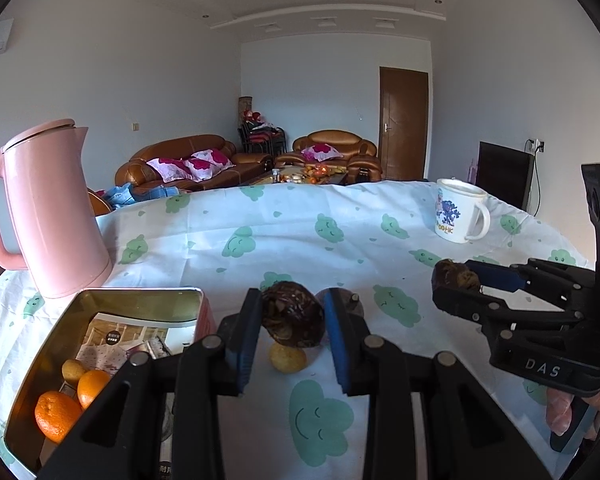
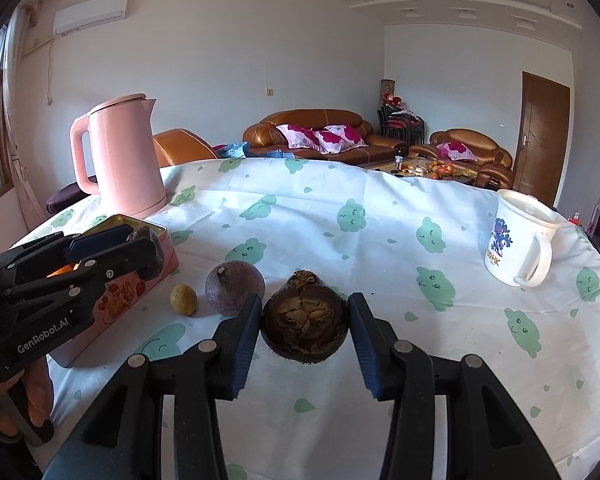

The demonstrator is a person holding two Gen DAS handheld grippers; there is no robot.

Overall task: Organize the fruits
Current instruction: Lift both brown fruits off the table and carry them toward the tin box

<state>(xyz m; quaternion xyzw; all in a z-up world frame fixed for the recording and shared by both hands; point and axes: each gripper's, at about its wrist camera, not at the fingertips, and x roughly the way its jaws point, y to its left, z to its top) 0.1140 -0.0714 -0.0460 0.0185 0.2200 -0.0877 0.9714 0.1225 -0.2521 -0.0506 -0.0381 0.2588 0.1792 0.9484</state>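
My left gripper [image 1: 291, 322] is shut on a dark brown shrivelled fruit [image 1: 293, 316] and holds it above the table. It also shows in the right wrist view [image 2: 148, 254], beside the tin. My right gripper [image 2: 304, 322] is shut on a second dark brown dried fruit [image 2: 303, 322], seen from the side in the left wrist view [image 1: 456, 276]. A small yellow fruit [image 2: 183, 299] and a round purple fruit [image 2: 234, 289] lie on the cloth. The open pink tin [image 1: 100, 296] holds two oranges [image 1: 56, 414] and a small yellow fruit [image 1: 73, 371].
A pink kettle [image 1: 50, 208] stands behind the tin at the left. A white mug [image 2: 518, 238] stands at the right of the table. The table has a white cloth [image 2: 380, 240] with green cloud prints. Sofas and a door are beyond.
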